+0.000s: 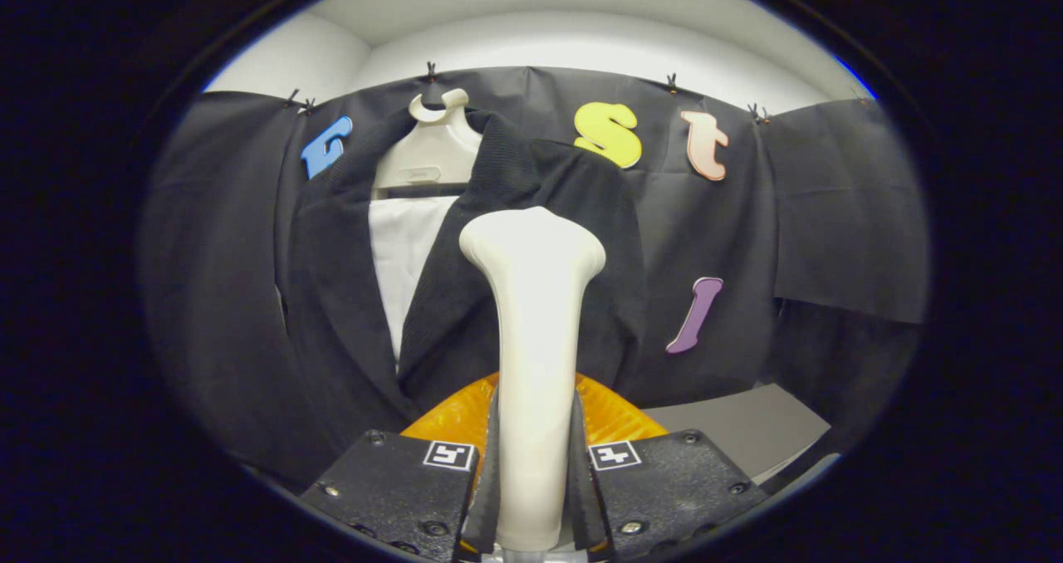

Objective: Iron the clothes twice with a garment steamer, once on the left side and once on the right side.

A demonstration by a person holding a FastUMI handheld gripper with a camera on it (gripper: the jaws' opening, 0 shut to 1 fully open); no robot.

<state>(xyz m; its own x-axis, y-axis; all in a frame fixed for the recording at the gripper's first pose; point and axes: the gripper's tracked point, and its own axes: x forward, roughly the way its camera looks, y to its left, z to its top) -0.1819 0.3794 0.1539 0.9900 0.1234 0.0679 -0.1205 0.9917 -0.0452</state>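
Observation:
My gripper (533, 463) is shut on the cream handle of the garment steamer (536, 330), which stands upright between the two black fingers (399, 484). Its flared head rises in front of a black jacket (531, 239) hanging on a white hanger (433, 144) against the booth wall. The steamer head sits over the jacket's right front panel, near the lapel. A white lining or shirt (407, 256) shows in the jacket's open front, left of the steamer. Whether the head touches the fabric I cannot tell.
An orange ribbed part (453, 418) lies low behind the fingers, under the steamer handle. A grey tabletop (739, 426) spreads to the right beyond the fingers. Black cloth covers the wall behind the jacket.

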